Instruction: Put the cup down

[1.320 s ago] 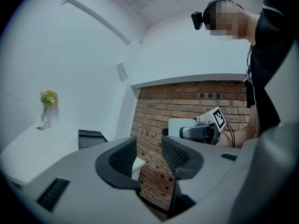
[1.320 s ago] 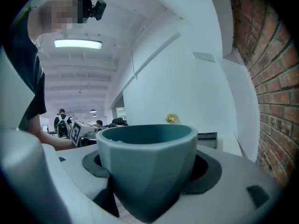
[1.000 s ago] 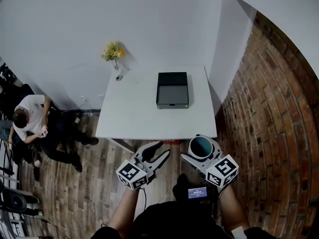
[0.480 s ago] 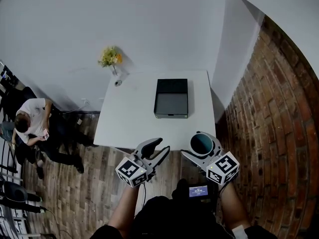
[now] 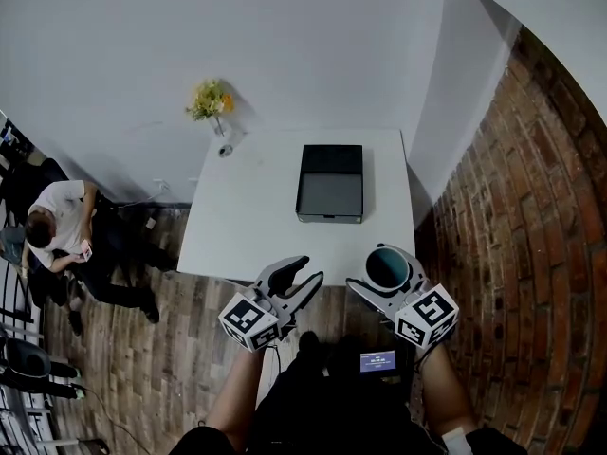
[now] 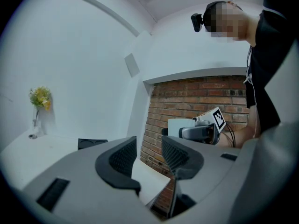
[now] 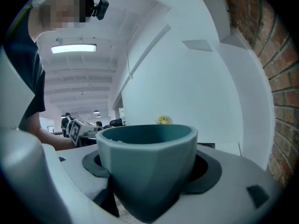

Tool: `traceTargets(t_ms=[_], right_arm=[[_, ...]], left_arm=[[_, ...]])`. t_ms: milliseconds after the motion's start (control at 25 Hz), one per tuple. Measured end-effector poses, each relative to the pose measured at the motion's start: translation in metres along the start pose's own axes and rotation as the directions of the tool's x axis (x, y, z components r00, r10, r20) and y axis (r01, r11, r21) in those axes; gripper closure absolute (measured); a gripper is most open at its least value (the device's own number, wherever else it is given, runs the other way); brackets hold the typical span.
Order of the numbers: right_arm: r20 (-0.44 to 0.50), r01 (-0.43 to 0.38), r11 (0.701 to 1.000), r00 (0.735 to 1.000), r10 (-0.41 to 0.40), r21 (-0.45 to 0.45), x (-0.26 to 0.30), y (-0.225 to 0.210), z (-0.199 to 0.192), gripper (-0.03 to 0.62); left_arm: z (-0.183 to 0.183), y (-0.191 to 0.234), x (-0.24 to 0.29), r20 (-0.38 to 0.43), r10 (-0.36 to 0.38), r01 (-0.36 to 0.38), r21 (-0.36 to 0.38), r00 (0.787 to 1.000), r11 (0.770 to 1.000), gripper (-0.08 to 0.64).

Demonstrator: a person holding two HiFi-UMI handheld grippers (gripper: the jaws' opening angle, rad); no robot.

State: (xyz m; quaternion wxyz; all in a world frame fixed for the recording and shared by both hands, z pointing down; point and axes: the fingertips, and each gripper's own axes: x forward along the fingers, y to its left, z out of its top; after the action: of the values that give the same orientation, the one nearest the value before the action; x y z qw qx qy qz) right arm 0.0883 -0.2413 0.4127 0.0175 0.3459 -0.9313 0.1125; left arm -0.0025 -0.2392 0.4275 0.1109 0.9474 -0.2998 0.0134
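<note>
A teal cup sits upright between the jaws of my right gripper, which is shut on its sides. It hangs in the air at the near right corner of the white table. In the right gripper view the cup fills the middle, with a pad against each side. My left gripper hovers left of it, in front of the table's near edge. Its jaws stand a little apart with nothing between them, as the left gripper view also shows.
A black open tray lies at the table's far middle. A small vase of yellow flowers stands at the far left corner. A seated person is off to the left on the wooden floor. A brick wall runs along the right.
Both grippers and the cup have edged slightly forward toward the table's near edge. The grip on the cup is unchanged.
</note>
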Motion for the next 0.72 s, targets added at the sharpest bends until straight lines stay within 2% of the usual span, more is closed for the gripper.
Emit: traceTargets(t_ms=[520,720], right_arm=[[0.004,0.08,0.997,0.997,-0.08,-0.014,0.041,-0.002,0.007,0.186],[-0.003,0.092,0.996,0.996,-0.092,-0.016,0.055,-0.003,0.005,0.186]], left_arm=[[0.014,0.036,0.001,-0.003,-0.087,0.087,0.012,0.996,0.996,0.388],[0.012,0.05,0.002,-0.011,-0.097,0.097,-0.007,0.995,0.995,0.388]])
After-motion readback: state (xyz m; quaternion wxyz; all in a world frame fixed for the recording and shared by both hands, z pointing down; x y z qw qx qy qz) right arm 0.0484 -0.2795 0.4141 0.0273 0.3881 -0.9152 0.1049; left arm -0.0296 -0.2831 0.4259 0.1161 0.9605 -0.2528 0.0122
